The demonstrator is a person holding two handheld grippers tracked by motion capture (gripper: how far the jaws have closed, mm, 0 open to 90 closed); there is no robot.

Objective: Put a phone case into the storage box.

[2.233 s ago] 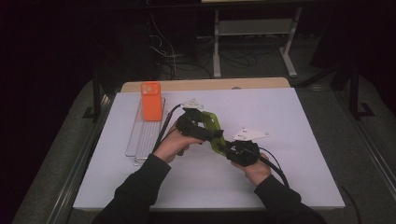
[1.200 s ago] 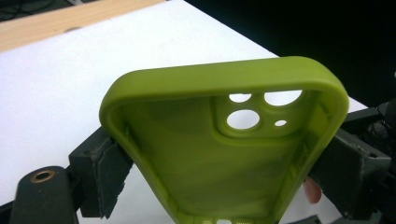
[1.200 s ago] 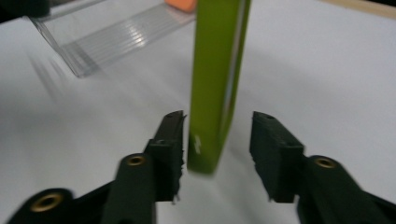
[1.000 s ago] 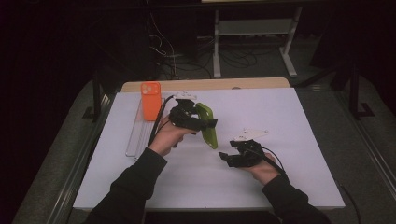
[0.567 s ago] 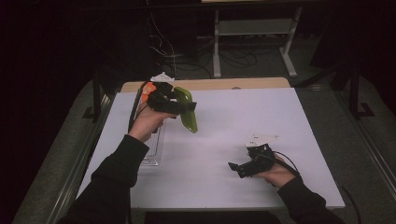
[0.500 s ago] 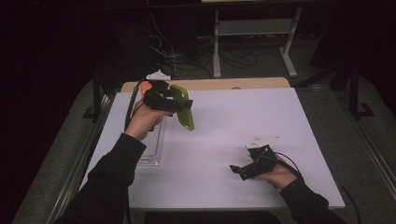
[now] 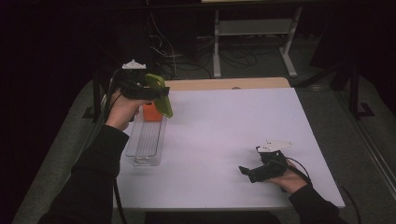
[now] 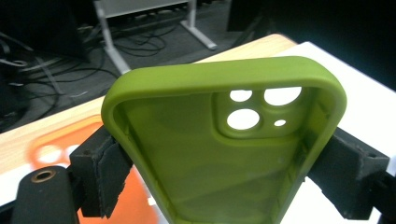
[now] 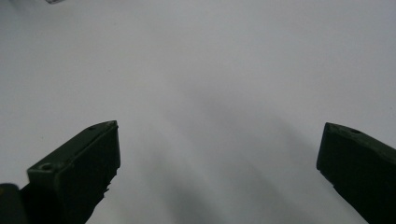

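A green phone case [image 7: 160, 96] hangs in the air at the table's back left, and my left gripper [image 7: 155, 91] is shut on its two long edges. In the left gripper view the case [image 8: 210, 172] shows its hollow inside and camera holes, with the pads [image 8: 100, 170] pressed on its sides. Just under it, an orange phone case [image 7: 152, 112] stands in a clear slotted rack [image 7: 147, 140]. My right gripper [image 7: 250, 168] rests low over the white table [image 7: 219, 126] at the front right. Its jaws have just been opening and stand wide with nothing between them [image 9: 219, 172].
A wooden board [image 7: 229, 84] runs along the table's far edge. Behind it are a dark floor, cables and a metal stand [image 7: 252, 32]. The person's sleeves enter from the bottom left and bottom right.
The left hand has carried the green case left, back and upward to above the rack. The right hand has let the case go, drawn back to the front right, and its jaws stand wider.
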